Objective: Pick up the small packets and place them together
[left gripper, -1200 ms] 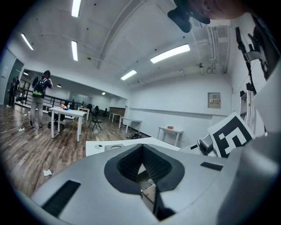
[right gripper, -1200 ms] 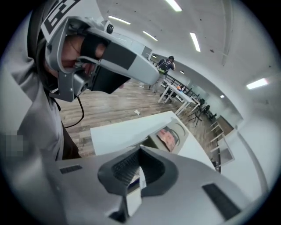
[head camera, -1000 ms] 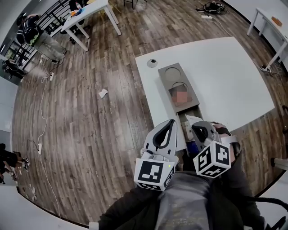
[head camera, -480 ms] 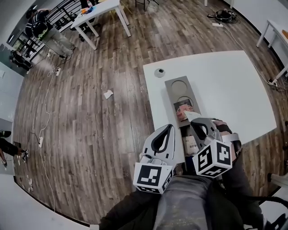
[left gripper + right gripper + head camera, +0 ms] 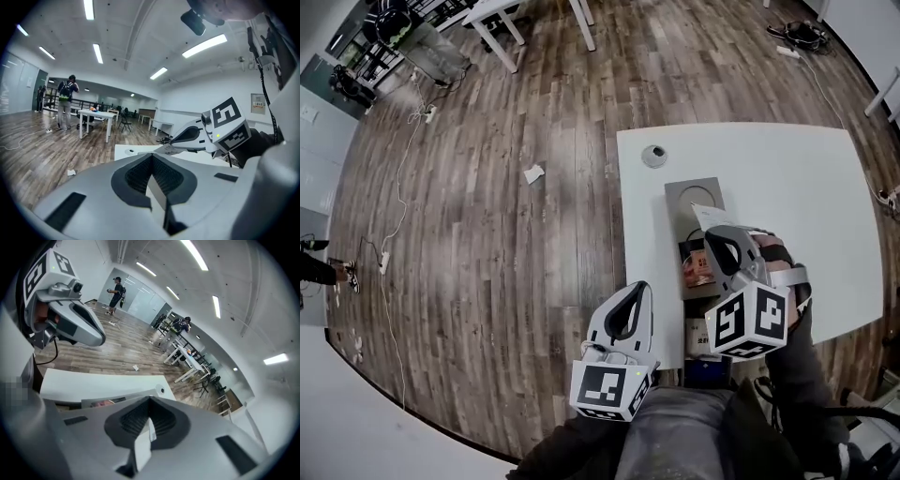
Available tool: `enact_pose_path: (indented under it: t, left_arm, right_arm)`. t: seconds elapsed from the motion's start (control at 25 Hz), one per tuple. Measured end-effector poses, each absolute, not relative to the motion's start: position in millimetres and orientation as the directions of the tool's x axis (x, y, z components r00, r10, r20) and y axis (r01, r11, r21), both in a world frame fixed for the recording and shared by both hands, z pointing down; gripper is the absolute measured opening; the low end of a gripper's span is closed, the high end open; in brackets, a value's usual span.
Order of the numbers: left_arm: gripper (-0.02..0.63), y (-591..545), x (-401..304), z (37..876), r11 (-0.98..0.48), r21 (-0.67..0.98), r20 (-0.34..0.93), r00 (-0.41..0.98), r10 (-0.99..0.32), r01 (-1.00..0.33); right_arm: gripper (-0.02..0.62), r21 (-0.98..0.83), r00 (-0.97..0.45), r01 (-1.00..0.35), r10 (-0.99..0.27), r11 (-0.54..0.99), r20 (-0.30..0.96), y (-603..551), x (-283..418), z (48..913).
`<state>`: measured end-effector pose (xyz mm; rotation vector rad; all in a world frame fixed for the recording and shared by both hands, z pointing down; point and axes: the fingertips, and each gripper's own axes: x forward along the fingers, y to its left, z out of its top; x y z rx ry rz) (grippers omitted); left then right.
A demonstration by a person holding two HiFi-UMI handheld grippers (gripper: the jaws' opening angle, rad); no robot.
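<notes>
You are holding the right tongs (image 5: 710, 232) over the grey tray (image 5: 694, 195) on the white table (image 5: 797, 187). Their jaws are pinching shut on a thin white packet (image 5: 709, 217), whose edge is sticking out past the tips above the tray's round recess. The right gripper view is showing the same pale strip clamped between the jaws.

Just beneath the tongs, a cluster of reddish and white packets (image 5: 697, 269) is lying in the tray's next compartment toward you. Another white packet (image 5: 704, 337) is showing near the table's near edge, partly hidden behind the right marker cube (image 5: 750, 321).

You are holding the left tongs (image 5: 641, 287) at the table's left edge, their body hanging over the wooden floor (image 5: 487, 234). Their jaws are closed together with nothing between them.

A small round object (image 5: 654, 156) is sitting on the table beyond the tray, apart from it. A scrap of paper (image 5: 533, 173) is lying on the floor, well apart from the table. Across the room, a person (image 5: 65, 101) is standing near another white table (image 5: 96, 117).
</notes>
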<state>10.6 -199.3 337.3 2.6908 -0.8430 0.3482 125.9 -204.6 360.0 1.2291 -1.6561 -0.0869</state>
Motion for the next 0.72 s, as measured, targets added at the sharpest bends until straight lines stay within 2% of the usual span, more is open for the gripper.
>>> enact_pose_path:
  t: [0.24,0.52,0.72]
  left_arm:
    - [0.003,-209.5,7.1,363.0,-0.744,0.22,0.37,0.759,-0.535,-0.631]
    - [0.003,-209.8,3.1,368.5,-0.728,0.228,0.381,0.748,-0.544,-0.646]
    - [0.003,-208.7,-3.0,368.2,-0.718,0.229,0.373,0.741,-0.559,-0.657]
  right_arm:
    - [0.005,0.542,0.01,-0.651,-0.709,0.531,0.706,-221.7,123.8,400.7]
    - [0.006,0.449,-0.059,-0.694,-0.666,0.563,0.744,-220.1,111.7,423.4]
    - [0.078,0.422,-0.092,-0.706,-0.664,0.569,0.742,-218.0,104.0,424.2]
